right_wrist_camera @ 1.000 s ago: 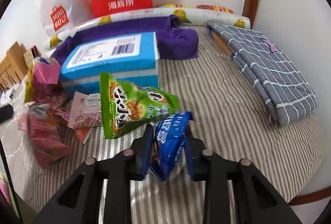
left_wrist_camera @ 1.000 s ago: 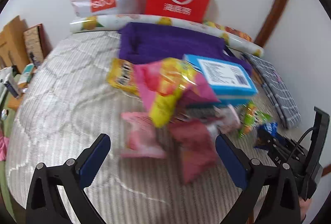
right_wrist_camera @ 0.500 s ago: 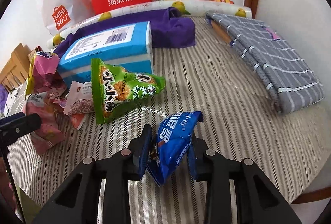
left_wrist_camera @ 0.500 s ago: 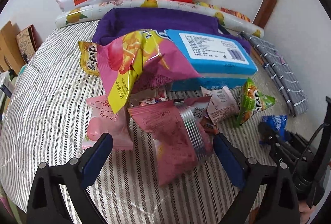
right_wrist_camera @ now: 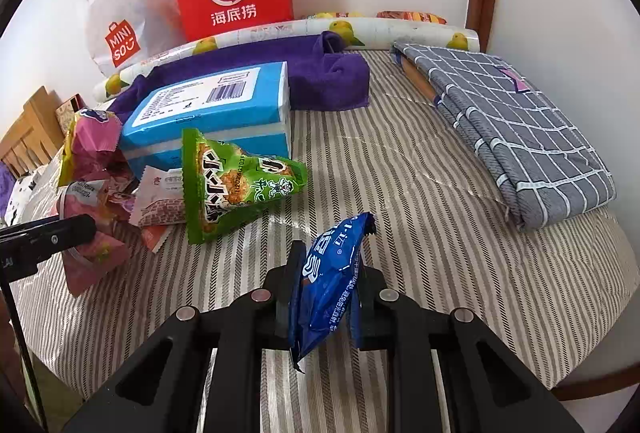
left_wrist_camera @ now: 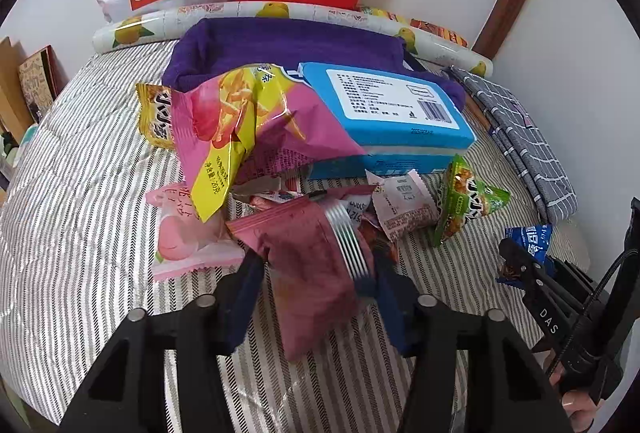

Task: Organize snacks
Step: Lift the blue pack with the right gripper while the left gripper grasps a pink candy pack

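Already the right gripper (right_wrist_camera: 326, 297) has its two fingers pinched tight on a small blue snack packet (right_wrist_camera: 332, 277), which stands on edge between the pads, its top corner pointing toward one o'clock. Held that way it is lifted clear of the striped bedcover (right_wrist_camera: 420, 217), probably so it can be carried off to wherever the sorted snacks go.

Meanwhile the left gripper (left_wrist_camera: 316, 289) is closing its jaws around a dark pink foil packet (left_wrist_camera: 308, 261), which lies between the blue pads with its crimped silver seam at the two o'clock side; whether the pads press it yet I cannot tell.

Beyond those fingers, at twelve o'clock, the loose pile waits: a pink-and-yellow chip bag (left_wrist_camera: 240, 129) slumped against a blue tissue pack (left_wrist_camera: 384, 113), a peach-print pink packet (left_wrist_camera: 188, 237) at ten o'clock, a green snack bag (left_wrist_camera: 464, 201) at two o'clock.
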`<state>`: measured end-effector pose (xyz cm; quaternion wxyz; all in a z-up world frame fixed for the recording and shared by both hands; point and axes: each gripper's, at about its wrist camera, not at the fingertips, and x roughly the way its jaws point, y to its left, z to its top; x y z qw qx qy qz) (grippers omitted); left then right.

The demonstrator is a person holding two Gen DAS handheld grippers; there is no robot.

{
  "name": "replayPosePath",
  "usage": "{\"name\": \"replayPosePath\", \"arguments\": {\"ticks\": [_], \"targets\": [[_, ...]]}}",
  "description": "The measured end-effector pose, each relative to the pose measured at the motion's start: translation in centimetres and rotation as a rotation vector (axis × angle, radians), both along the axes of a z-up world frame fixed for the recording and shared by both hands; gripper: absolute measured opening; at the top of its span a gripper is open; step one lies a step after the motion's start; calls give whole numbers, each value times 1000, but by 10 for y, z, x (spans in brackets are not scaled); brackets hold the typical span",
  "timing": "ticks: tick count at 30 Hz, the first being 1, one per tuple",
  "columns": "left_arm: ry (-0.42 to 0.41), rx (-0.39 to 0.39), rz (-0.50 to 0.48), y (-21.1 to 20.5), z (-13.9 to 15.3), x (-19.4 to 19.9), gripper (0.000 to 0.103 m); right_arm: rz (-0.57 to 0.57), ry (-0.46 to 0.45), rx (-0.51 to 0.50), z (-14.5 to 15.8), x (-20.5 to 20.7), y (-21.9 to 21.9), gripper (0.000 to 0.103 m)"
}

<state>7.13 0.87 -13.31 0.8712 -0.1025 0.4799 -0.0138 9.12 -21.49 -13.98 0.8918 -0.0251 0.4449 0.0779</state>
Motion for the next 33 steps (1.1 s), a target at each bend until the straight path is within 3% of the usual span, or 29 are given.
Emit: {"name": "replayPosePath", "arguments": {"ticks": [20,33], "targets": [[-100,-80,-46,-7,53,-28,48,-7,-62,28,56,-38,-1,19],[-148,-75,-77,-9,93,-4,48,11,-93,62,95,-21,15,19]]}}
